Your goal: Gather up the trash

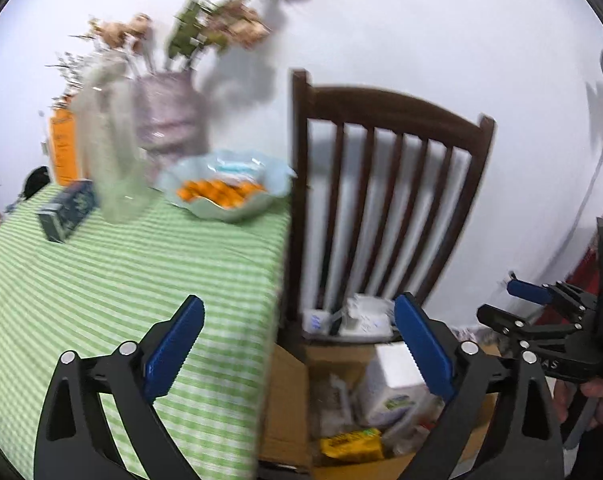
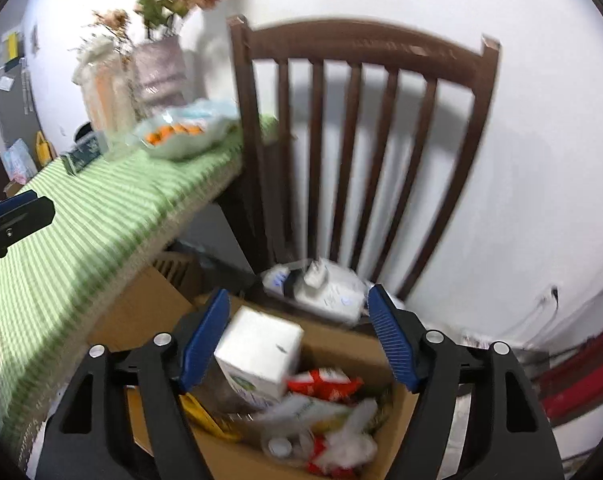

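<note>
Hovering over trash box: right tongs wide, seemingly empty; left tongs wide.

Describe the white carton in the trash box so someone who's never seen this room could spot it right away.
Find the dark wooden chair beside the green-striped table; an open cardboard box stands in front of the chair. In it, the white carton sticks up above the other trash, on the table side. It is the only clean, blocky white shape, next to a red wrapper and a yellow packet.
</note>
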A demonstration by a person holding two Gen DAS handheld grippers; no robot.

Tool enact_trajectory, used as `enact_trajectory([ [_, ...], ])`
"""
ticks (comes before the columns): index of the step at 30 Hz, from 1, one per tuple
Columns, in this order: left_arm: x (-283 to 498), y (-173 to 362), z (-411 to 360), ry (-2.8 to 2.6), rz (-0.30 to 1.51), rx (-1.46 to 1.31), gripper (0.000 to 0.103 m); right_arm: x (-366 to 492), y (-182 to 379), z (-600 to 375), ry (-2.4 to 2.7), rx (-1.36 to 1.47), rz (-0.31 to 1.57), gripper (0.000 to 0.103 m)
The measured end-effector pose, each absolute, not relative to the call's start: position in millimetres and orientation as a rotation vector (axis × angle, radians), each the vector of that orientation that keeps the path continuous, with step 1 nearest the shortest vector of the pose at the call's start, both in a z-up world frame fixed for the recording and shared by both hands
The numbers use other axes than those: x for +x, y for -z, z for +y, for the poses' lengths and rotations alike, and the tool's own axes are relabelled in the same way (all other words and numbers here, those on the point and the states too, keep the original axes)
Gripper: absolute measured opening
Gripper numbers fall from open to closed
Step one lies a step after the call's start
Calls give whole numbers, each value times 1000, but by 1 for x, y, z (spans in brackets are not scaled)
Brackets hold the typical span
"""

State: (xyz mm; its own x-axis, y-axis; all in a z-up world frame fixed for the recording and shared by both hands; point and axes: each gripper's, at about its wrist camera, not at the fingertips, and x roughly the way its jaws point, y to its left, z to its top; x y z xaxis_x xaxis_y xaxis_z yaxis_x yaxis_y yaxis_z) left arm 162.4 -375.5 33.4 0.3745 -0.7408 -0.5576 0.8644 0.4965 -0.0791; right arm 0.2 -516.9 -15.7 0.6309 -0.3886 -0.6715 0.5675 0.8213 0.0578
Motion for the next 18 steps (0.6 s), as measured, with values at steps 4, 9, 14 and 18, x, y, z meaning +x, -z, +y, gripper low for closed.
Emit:
enact_trajectory([
  [4,184,-47,-350,937,519,223,94,29,3,-504,516,232,660,70],
  [9,219,-62,-300,773,463,185,95,75,-16,-479,427,194,599,72],
  [14,246,-74,-249,622,440,102,95,117,-29,-444,321,146,552,72],
  [18,259,-78,-212,533,433,63,95,145,-35,-418,248,119,540,72],
])
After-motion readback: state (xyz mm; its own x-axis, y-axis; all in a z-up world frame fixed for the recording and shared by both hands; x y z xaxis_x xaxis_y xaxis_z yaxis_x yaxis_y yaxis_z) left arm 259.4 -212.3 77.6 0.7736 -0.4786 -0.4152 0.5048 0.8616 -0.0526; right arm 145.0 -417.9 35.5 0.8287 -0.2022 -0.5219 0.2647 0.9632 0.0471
